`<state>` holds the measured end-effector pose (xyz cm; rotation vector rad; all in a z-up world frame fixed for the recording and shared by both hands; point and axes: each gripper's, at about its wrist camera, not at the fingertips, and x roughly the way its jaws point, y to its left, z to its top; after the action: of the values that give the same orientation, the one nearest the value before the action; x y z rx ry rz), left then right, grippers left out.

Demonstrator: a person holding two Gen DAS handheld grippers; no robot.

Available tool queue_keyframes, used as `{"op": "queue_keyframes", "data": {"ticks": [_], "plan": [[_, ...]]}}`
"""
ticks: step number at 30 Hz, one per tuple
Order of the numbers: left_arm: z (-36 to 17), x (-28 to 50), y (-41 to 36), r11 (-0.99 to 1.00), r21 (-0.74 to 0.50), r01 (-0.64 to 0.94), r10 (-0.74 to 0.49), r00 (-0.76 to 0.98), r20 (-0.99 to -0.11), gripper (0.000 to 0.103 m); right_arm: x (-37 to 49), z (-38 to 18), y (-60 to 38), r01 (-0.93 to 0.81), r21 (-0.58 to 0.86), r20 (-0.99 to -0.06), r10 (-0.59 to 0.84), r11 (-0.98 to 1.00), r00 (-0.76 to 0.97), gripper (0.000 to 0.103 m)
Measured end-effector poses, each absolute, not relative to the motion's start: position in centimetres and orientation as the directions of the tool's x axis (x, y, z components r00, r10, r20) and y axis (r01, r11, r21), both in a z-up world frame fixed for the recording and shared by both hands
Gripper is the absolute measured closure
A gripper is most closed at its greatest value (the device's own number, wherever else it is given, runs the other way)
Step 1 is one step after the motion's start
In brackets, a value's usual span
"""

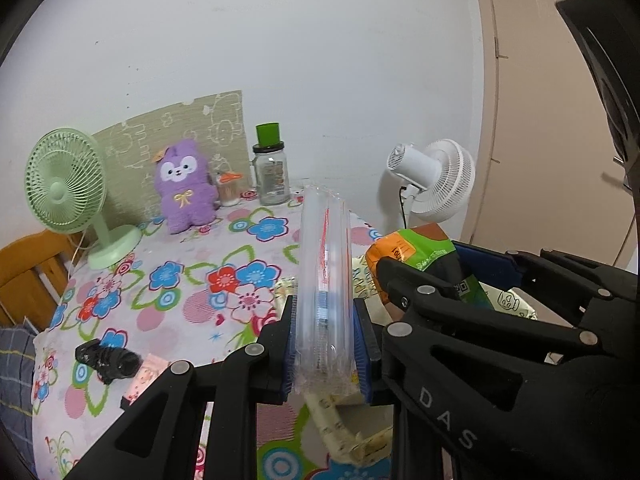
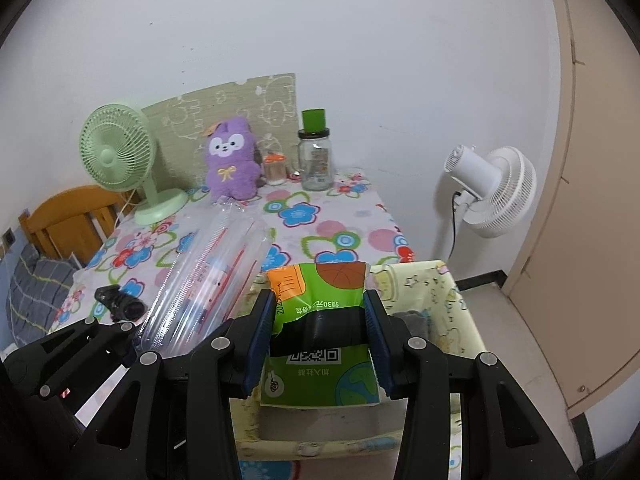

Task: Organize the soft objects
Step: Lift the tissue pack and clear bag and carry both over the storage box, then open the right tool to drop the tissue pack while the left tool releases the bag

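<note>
Flowered tablecloth (image 1: pixel 180 312) against white wall (image 1: pixel 280 40)

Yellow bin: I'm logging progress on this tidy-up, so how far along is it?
Done: nothing certain; the yellow bin holds something dark, unclear what. In hand: the left gripper is shut on a clear plastic sleeve, the right gripper on a green packet, both above the bin. Left: the black bundle and purple plush remain on the table.
</note>
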<state>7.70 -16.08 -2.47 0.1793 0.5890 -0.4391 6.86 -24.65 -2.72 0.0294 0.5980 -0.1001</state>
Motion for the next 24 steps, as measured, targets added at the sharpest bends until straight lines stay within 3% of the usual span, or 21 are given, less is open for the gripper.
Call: {"op": "queue_keyframes", "data": {"ticks": [12, 18, 20, 24], "plan": [[-3.5, 8.8, -19.7, 0.871, 0.047, 0.490, -0.367, 0.709, -0.602, 0.077, 7.8, -3.7, -28.6, 0.146, 0.024, -0.578, -0.105, 0.989, 0.809, 0.056], [-4.2, 9.1, -21.0, 0.863, 0.071, 0.500, -0.355, 0.699, -0.620, 0.057, 8.2, -4.6, -30.0, 0.164, 0.039, -0.596, -0.109, 0.986, 0.795, 0.056], [-4.4, 9.1, -21.3, 0.862, 0.084, 0.500, -0.346, 0.702, -0.623, 0.035, 8.3, -4.9, -30.3, 0.165, 0.044, -0.602, -0.105, 0.985, 0.791, 0.056], [-4.6, 9.2, -21.4, 0.871, 0.115, 0.478, -0.313, 0.719, -0.621, 0.029, 8.5, -5.3, -30.8, 0.169, 0.055, -0.608, -0.101, 0.984, 0.787, 0.056]]}}
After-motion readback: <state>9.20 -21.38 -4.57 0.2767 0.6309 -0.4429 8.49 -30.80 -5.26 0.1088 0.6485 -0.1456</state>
